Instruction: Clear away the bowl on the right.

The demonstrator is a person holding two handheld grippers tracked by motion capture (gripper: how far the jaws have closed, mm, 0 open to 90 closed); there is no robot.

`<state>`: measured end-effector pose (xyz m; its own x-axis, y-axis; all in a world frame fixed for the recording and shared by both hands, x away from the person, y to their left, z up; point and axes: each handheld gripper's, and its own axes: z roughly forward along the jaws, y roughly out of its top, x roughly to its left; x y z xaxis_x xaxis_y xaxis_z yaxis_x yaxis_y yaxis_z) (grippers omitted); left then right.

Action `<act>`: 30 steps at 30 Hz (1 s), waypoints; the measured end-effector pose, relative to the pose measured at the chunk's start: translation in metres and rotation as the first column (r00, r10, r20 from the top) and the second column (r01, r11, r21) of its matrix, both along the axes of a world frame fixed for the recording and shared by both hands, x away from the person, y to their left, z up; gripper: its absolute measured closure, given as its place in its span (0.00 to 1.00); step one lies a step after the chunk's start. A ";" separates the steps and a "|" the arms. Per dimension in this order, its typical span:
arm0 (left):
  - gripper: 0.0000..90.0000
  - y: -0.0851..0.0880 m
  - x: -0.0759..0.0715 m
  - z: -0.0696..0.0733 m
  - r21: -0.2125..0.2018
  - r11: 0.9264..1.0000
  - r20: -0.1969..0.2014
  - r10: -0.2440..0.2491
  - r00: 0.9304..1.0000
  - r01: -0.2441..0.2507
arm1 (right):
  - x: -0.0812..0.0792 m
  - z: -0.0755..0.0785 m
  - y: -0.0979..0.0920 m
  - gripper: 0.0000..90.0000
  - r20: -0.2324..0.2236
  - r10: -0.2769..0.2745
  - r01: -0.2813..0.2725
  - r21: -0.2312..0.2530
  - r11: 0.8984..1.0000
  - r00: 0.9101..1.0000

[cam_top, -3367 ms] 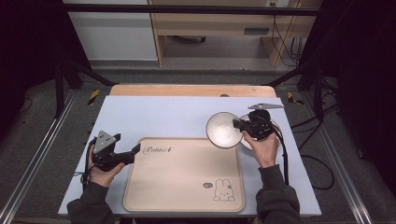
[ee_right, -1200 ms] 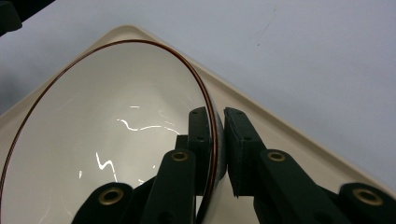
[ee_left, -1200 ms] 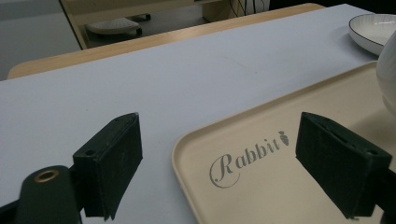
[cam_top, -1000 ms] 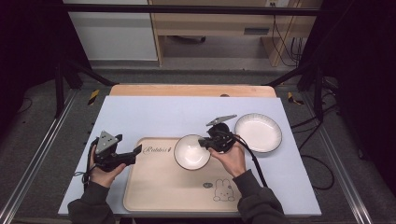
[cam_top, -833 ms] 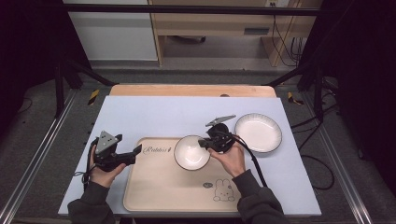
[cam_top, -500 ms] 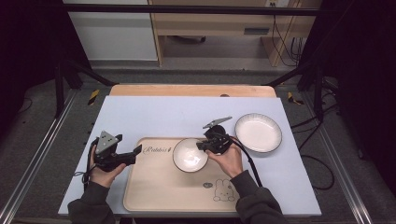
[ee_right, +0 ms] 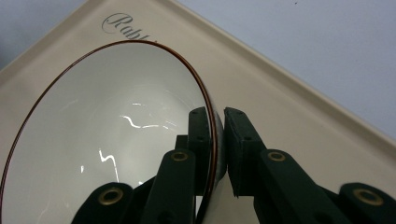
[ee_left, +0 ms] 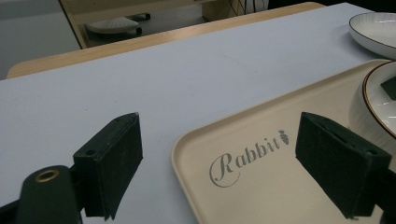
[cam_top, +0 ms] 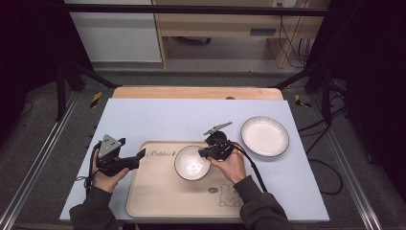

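Sitting on the blue table, my tan tray near me, white plate far right, white bowl on the tray, my right gripper pinching its rim, my left gripper wide open, holding nothing.

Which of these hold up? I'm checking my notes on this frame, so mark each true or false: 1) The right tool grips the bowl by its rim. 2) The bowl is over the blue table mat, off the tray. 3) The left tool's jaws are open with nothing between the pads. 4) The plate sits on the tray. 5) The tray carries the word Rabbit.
1) True: the right tool is clamped on the rim of the bowl.
2) False: the bowl is over the tray.
3) True: the left tool stands open over the tray's corner.
4) False: the plate lies on the table mat, right of the tray.
5) True.
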<state>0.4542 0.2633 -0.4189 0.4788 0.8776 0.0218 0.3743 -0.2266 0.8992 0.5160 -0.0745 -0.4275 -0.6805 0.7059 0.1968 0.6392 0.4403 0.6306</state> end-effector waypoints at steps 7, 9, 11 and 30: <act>0.16 0.000 0.000 0.000 0.000 1.000 -0.001 0.000 1.000 0.000 | 0.001 -0.003 0.001 0.90 -0.007 -0.006 0.006 -0.010 1.000 1.000; 0.16 0.000 0.000 0.000 0.000 1.000 0.000 0.000 1.000 0.000 | 0.002 -0.003 0.001 0.90 -0.015 -0.012 0.011 -0.009 1.000 1.000; 0.16 0.000 0.000 0.000 0.000 1.000 0.000 0.000 1.000 0.000 | 0.002 -0.004 0.000 0.90 -0.015 -0.006 0.006 -0.006 1.000 1.000; 0.16 -0.001 0.000 -0.001 0.002 1.000 -0.003 -0.002 1.000 0.002 | 0.007 -0.013 -0.003 0.90 -0.020 -0.012 0.012 -0.023 1.000 1.000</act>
<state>0.4542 0.2620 -0.4197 0.4805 0.8767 0.0226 0.3763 -0.2294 0.8977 0.5228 -0.0779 -0.4408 -0.6677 0.7186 0.1943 0.6573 0.4466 0.6071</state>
